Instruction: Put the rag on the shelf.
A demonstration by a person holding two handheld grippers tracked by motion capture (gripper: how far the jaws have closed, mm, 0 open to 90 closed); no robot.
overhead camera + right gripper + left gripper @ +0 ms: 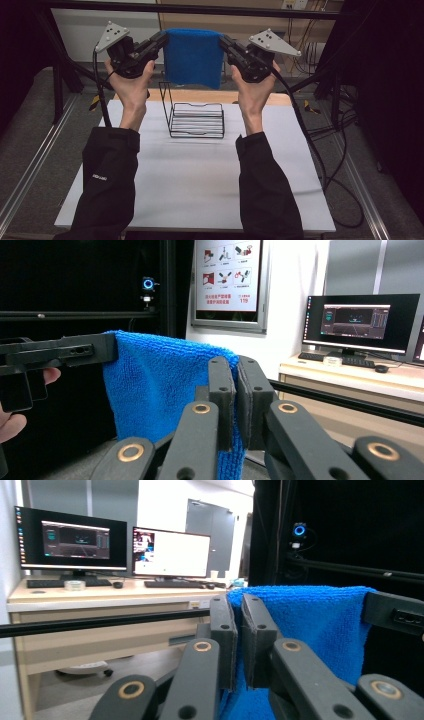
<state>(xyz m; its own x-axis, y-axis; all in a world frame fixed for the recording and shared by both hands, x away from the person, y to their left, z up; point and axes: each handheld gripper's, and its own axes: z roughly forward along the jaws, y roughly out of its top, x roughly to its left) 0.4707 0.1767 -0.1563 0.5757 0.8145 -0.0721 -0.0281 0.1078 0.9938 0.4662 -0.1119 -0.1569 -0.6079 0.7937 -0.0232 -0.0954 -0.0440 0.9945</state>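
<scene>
Wire rack (197, 120) holds nothing; blue towel (193, 56) held above.

White table (200, 185), black wire rack (196, 119) seemingly directly on it

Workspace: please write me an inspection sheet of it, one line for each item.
Surface: white table top, bare in front; a wooden strip runs along its far edge.
Job's things: blue towel held up in the air, stretched between both grippers, above a black wire rack that stands on the table.
Clutter: nothing seen on the table.
Grippers: left gripper shut on the towel's left top corner; right gripper shut on its right top corner.
Cables: one trails from each gripper; more lie on the floor at the right.
Surroundings: black frame bar overhead; desk with monitors; wall poster.
</scene>
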